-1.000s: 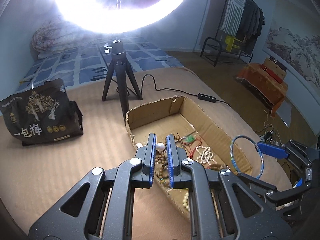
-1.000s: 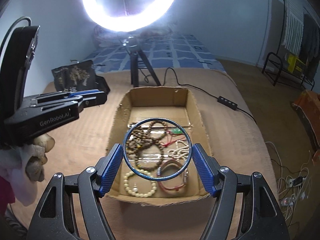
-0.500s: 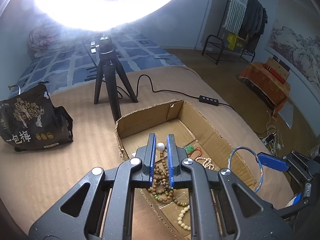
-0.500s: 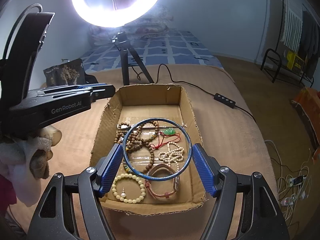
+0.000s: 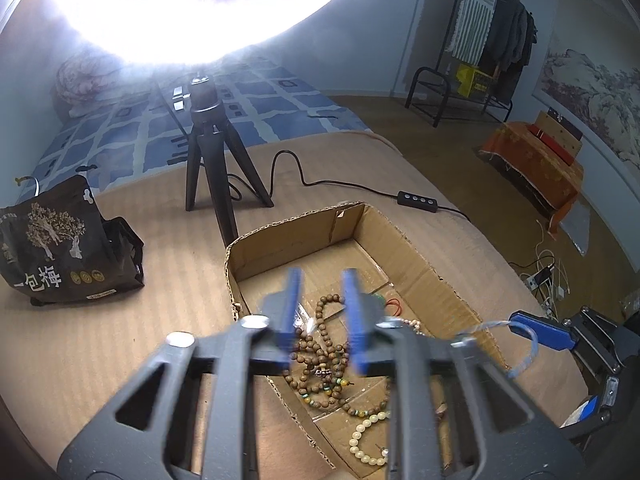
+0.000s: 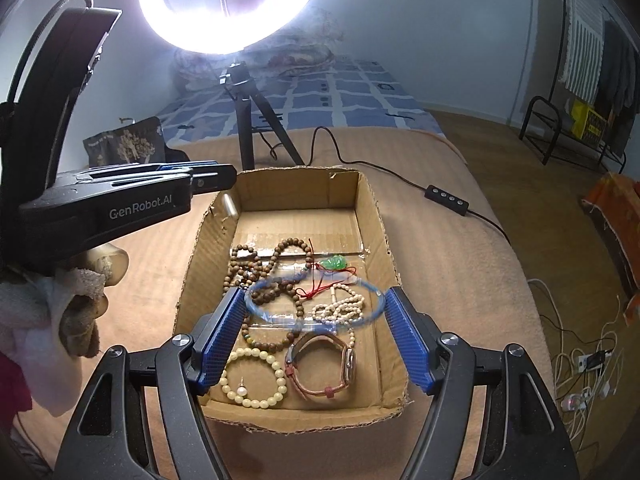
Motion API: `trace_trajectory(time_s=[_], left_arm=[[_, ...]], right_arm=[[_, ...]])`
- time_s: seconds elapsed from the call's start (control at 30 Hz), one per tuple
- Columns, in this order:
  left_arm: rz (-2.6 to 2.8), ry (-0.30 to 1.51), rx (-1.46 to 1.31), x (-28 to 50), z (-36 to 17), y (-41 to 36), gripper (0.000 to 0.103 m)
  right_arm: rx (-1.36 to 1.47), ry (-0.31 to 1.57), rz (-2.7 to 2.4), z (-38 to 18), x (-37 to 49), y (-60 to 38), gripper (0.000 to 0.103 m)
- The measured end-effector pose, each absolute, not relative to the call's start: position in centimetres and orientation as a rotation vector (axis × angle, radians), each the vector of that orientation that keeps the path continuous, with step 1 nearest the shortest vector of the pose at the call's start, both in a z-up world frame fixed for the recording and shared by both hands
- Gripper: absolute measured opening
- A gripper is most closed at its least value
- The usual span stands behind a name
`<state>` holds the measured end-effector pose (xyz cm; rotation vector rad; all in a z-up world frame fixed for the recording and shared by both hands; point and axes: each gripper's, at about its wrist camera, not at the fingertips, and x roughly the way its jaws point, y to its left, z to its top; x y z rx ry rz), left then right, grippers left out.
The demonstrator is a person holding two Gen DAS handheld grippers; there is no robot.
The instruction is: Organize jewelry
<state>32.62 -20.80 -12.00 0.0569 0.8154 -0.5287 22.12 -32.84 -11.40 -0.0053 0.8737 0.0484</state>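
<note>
An open cardboard box (image 6: 386,240) on a tan bed holds brown bead strings (image 6: 256,268), a white bead string (image 6: 340,308), a cream bead bracelet (image 6: 256,376), a pink watch (image 6: 324,368) and a green pendant (image 6: 334,261). My right gripper (image 6: 316,320) hovers over the box with a blue bangle (image 6: 316,300), blurred and tilted, between its wide-spread pads. My left gripper (image 5: 320,312) is open and empty over the box's left wall (image 5: 232,276); a pearl earring (image 6: 242,391) lies inside the cream bracelet.
A ring light on a black tripod (image 5: 212,152) stands behind the box, its cable and switch (image 5: 418,200) running right. A dark printed bag (image 5: 60,248) sits at the left. Cables and a power strip (image 6: 584,364) lie on the floor to the right.
My left gripper has opened and the white pearl earring it held is gone from its pads. The blue bangle has tipped flatter between my right pads. Both grippers moved closer over the box.
</note>
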Motion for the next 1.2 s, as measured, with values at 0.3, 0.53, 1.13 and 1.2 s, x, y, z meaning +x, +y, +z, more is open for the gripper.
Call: trace_trajectory(time_s=[0.3, 0.53, 1.13, 1.2], left_arm=[[-0.525, 0.809, 0.058, 32.5, -11.8, -20.6, 0.038], [-0.518, 0.801, 0.054, 32.3, -11.4, -20.1, 0.038], [-0.502, 0.725, 0.028, 27.1, -6.3, -16.7, 0.038], [-0.501, 0.711, 0.030, 26.2, -5.6, -16.2, 0.038]], right_arm=[[-0.014, 0.875, 0.039, -11.4, 22.2, -32.8, 0.071], [-0.026, 0.875, 0.037, -11.2, 22.1, -32.3, 0.071], [-0.044, 0.792, 0.029, -6.9, 18.9, -31.1, 0.072], [-0.052, 0.778, 0.031, -6.3, 18.3, -30.8, 0.072]])
